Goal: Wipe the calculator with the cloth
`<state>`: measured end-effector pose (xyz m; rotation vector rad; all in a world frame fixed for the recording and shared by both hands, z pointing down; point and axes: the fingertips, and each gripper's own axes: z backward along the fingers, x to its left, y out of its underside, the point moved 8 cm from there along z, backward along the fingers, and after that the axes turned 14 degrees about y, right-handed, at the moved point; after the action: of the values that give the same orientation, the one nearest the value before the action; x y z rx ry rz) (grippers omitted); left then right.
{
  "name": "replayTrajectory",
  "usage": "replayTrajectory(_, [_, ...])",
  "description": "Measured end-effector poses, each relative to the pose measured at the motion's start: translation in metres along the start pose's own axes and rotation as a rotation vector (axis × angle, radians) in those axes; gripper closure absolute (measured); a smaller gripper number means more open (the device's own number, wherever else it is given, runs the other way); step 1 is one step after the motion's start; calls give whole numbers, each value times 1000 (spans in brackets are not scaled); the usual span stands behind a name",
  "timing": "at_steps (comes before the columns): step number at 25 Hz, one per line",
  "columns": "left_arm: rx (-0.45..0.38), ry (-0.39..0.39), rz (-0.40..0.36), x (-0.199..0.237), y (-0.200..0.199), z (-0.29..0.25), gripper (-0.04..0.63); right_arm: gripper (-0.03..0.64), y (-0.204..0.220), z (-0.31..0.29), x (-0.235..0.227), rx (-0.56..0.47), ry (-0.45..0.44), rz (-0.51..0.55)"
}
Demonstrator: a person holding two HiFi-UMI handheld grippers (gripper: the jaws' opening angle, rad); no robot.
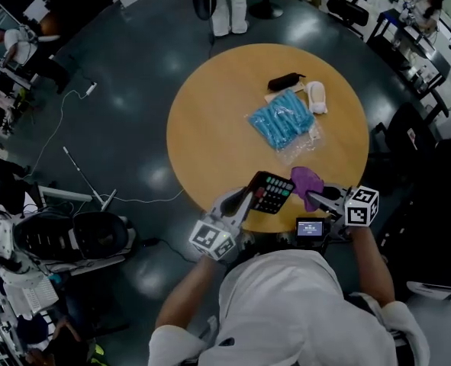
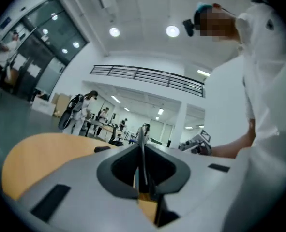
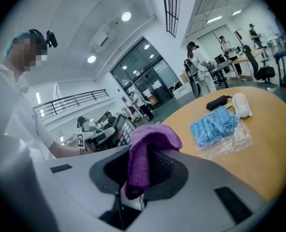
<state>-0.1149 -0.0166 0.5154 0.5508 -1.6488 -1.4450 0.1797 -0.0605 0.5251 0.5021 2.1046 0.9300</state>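
The black calculator [image 1: 272,192] is lifted over the near edge of the round wooden table [image 1: 210,128], and my left gripper [image 1: 248,198] is shut on its near end. In the left gripper view it shows edge-on as a thin upright plate [image 2: 142,151] between the jaws of the left gripper [image 2: 143,173]. The purple cloth [image 1: 307,181] hangs bunched just right of the calculator, with my right gripper [image 1: 318,196] shut on it. In the right gripper view the cloth [image 3: 145,153] fills the gap of the right gripper [image 3: 142,175], and the calculator [image 3: 122,128] stands tilted just beyond.
On the table's far right lie a clear bag of blue items [image 1: 282,119], a black pouch [image 1: 286,81] and a white object [image 1: 317,96]. The right gripper view shows the same bag [image 3: 214,123]. A person stands beyond the table [image 1: 230,6]. Chairs and desks ring the room.
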Motion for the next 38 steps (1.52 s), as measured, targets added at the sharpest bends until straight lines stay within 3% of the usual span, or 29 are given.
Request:
replayTrajectory(6, [-44, -175, 373, 57, 96, -11, 551, 541, 1, 22, -2, -98, 60, -55])
replayTrajectory(9, [-13, -248, 476, 78, 142, -13, 551, 541, 10, 27, 0, -131, 70, -88])
replayTrajectory(15, [40, -321, 581, 100, 191, -19, 551, 541, 16, 30, 7, -137, 78, -102])
replayTrajectory(20, [79, -357, 639, 107, 209, -10, 551, 541, 17, 33, 15, -156, 80, -113])
replayTrajectory(33, [156, -393, 718, 117, 220, -9, 549, 541, 20, 30, 18, -145, 57, -131])
replayTrajectory(38, [279, -432, 689, 113, 214, -14, 538, 541, 25, 33, 17, -148, 44, -143])
